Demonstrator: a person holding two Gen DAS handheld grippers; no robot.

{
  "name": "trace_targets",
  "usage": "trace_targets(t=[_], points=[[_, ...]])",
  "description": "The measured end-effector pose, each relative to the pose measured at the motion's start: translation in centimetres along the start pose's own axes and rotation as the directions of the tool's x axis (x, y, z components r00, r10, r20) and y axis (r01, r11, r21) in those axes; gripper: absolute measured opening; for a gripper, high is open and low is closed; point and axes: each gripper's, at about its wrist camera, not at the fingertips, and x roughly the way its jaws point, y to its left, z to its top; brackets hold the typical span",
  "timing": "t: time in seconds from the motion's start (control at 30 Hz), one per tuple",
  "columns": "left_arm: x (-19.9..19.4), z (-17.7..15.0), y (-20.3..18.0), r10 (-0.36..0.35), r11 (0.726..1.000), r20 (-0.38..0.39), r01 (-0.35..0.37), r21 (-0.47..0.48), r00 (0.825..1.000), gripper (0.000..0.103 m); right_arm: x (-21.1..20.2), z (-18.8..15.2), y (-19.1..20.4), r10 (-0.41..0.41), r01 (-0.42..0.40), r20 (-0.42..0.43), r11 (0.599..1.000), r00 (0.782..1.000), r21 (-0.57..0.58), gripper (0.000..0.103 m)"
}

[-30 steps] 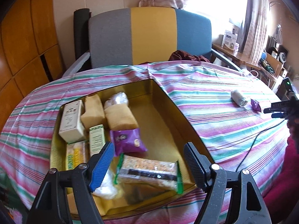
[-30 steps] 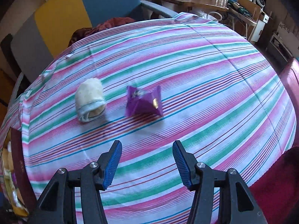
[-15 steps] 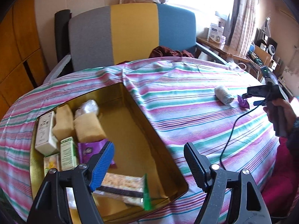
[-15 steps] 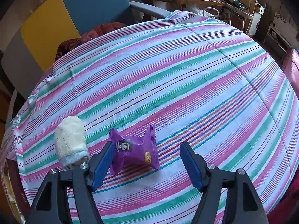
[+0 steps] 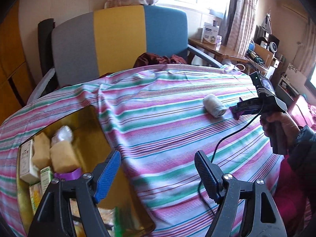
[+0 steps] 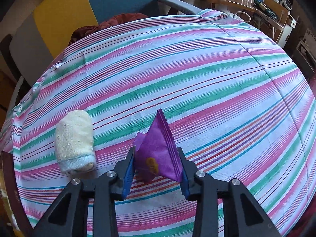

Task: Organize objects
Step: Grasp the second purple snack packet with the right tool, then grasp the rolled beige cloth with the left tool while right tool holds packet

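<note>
A purple snack packet is pinched into a peak between the jaws of my right gripper, which are closing with the pads pressing on its sides. It sits low on the striped tablecloth. A rolled cream sock lies just left of it, untouched. In the left wrist view the right gripper and the sock are at the far right. My left gripper is open and holds nothing, over the cloth beside the gold tin. The tin holds several packets and boxes.
A grey, yellow and blue chair stands behind the table with a dark red cloth on it. A black cable runs across the cloth from the right gripper. A person's hand holds it. A cluttered desk stands at the right.
The right gripper came down around the purple packet and closed on it, folding it upward. The left gripper swung right, from above the tin's contents to beside its edge.
</note>
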Motion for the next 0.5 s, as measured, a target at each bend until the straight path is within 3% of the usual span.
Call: trace_targets(t=[0.5], points=[[7.1,4.8,-5.1,-0.068,0.997,-0.084,0.070,0.015,0.994,0.078,-1.7,0.4,-1.1,-0.042,0.041,0.028,0.999,0.999,0.028,0.038]])
